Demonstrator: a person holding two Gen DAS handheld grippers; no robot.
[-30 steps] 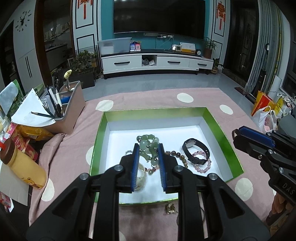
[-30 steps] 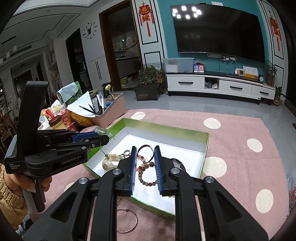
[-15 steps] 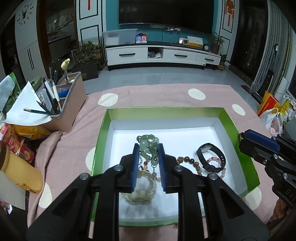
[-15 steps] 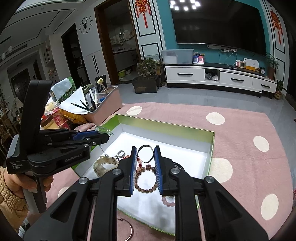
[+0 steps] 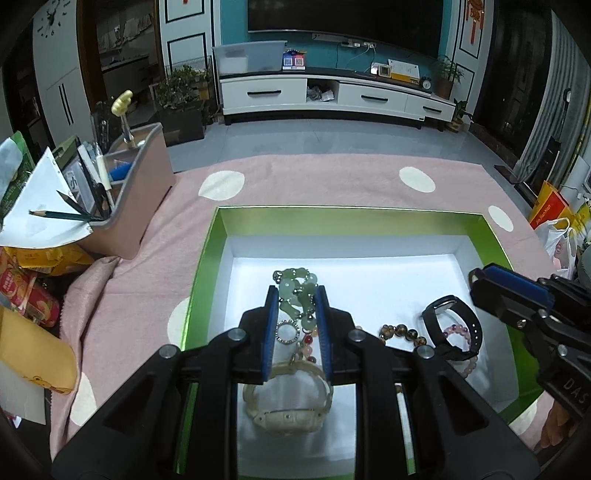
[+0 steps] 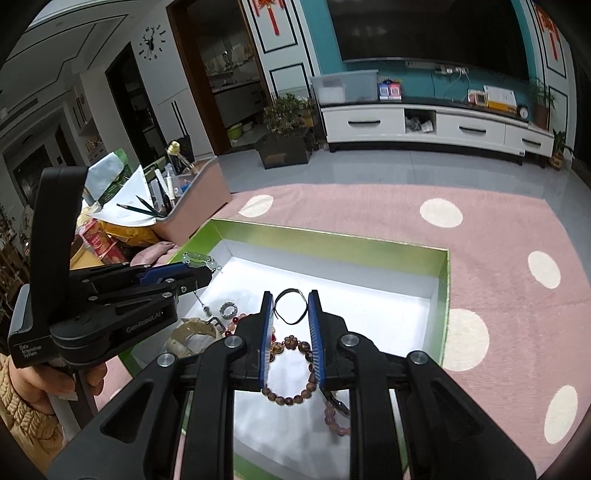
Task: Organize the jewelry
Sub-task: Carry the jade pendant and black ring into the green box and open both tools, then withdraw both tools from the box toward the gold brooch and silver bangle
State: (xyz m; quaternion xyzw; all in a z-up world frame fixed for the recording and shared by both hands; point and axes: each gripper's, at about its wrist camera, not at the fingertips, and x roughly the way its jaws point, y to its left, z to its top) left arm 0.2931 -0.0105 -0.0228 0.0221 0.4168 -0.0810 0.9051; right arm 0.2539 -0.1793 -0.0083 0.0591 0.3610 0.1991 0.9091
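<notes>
- While the left gripper (image 5: 295, 306) hangs over the green box (image 5: 207, 258), its fingers grip a jade necklace (image 5: 297, 291); a cream bracelet (image 5: 288, 398) lies below.
- From the right wrist, the right gripper (image 6: 291, 314) stands slightly apart, empty, above a brown bead bracelet (image 6: 291, 369) in the box.

One green box (image 5: 207, 266); two bead bracelets (image 6: 291, 373); one black watch (image 5: 452, 326).

A home living room: wall television (image 6: 424, 29) over a white TV cabinet (image 5: 332, 92) (potted plants (image 6: 288, 110) alongside)
</notes>
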